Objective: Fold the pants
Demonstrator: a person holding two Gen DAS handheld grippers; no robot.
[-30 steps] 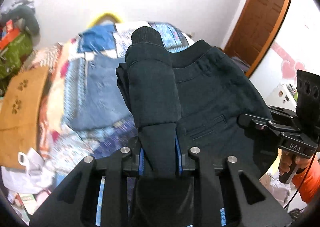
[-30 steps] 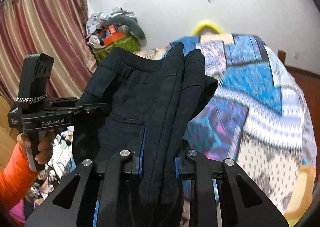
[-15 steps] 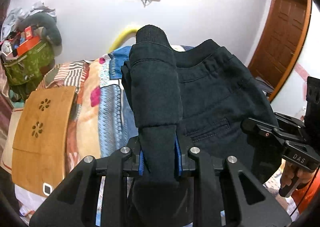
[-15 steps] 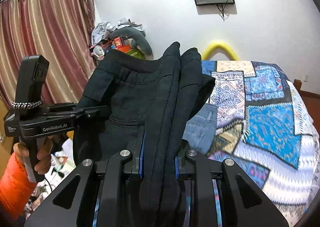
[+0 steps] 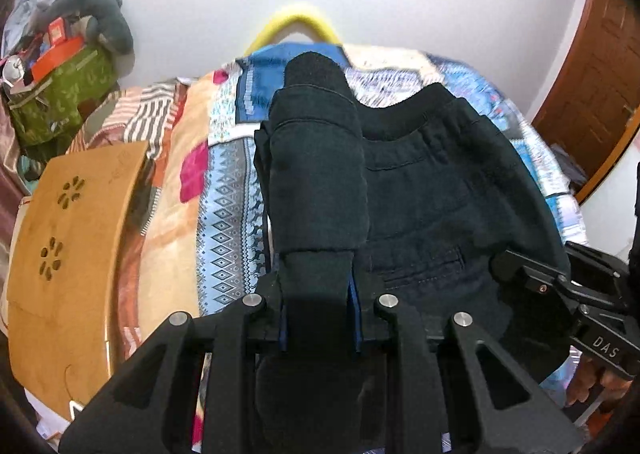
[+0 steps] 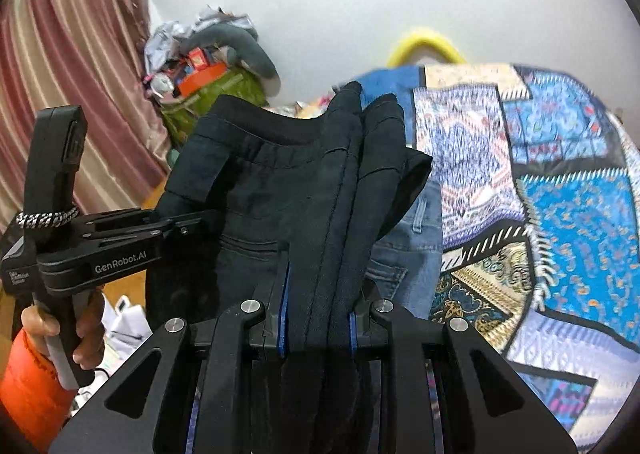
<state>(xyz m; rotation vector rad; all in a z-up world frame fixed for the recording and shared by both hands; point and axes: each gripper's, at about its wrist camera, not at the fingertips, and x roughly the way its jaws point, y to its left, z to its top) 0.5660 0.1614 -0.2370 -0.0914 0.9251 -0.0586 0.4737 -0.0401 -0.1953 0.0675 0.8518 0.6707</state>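
The dark navy pants (image 5: pixel 432 194) are folded and held in the air above the bed between both grippers. My left gripper (image 5: pixel 318 306) is shut on one thick folded edge, with a ribbed cuff sticking up past the fingers. My right gripper (image 6: pixel 318 318) is shut on the other edge, where several layers stack (image 6: pixel 344 182). The waistband and a back pocket (image 5: pixel 424 266) face the left wrist camera. Each gripper shows in the other's view: the right one (image 5: pixel 560 286) and the left one (image 6: pixel 120 238).
A patchwork quilt (image 6: pixel 560 182) covers the bed below. A pair of blue jeans (image 6: pixel 412 254) lies on it under the pants. A tan board with paw cutouts (image 5: pixel 68 246) lies at the bed's left. A cluttered green bag (image 5: pixel 60 94) stands by the wall.
Both grippers have tilted down with the pants still held, so the bed fills more of both views than half a second ago. The grip on the pants is unchanged.
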